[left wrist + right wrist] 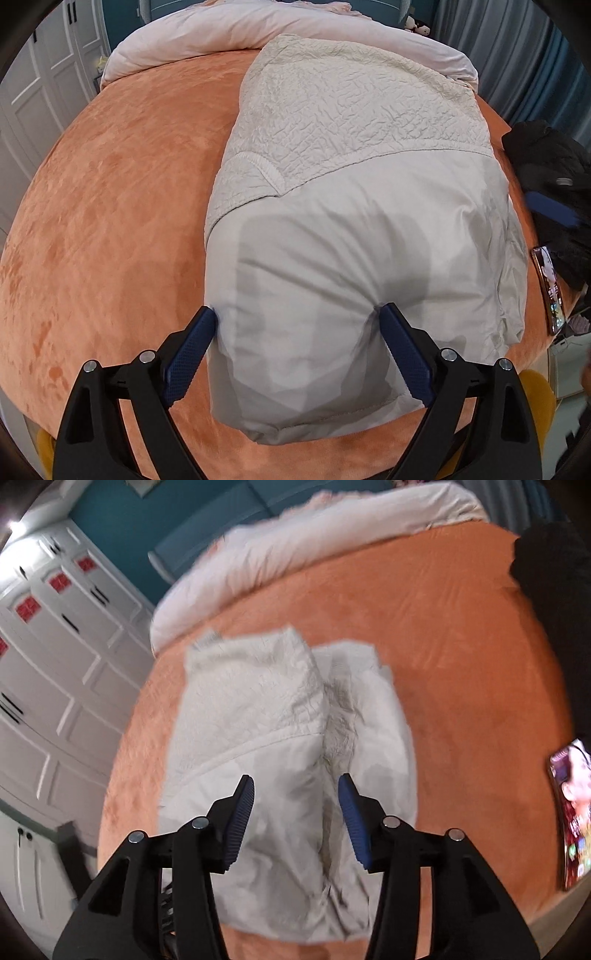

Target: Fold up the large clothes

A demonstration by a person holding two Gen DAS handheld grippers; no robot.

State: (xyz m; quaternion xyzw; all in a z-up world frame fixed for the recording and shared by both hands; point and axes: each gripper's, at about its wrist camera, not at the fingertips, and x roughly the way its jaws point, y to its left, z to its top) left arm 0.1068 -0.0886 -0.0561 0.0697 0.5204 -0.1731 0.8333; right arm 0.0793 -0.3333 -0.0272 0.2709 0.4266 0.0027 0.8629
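Orange plush covers the bed (110, 206), which fills most of both views; broad bare stretches of it are seen to the left of the garment in the left wrist view and to the right of it in the right wrist view. Its far edge is bordered by a rolled pale pink duvet (207, 37), and its near edge curves away just under the grippers. White panelled wardrobe doors (55, 686) are seen beyond the bed's left side (red square marks sit on the upper panels, unreadable).

The pale grey padded jacket (332, 258) is laid on the bed in a folded bundle, smooth shell nearest the camera and crinkled cream lining (354, 103) farther off. Its near hem lies close to the bed's front edge, and its far end touches the duvet in the left wrist view. In the right wrist view the jacket (280, 738) shows as two lobes with a crease between them, blurred.

A black garment (550, 177) is piled at the bed's right edge, just beside the jacket. A phone (548, 288) lies below it with its screen lit; no text on it can be read.

The left gripper (297, 317) is spread wide, its blue pads (404, 354) pressed against the jacket's near end without pinching it. The right gripper (297, 786) is likewise parted above the jacket, nothing clasped.
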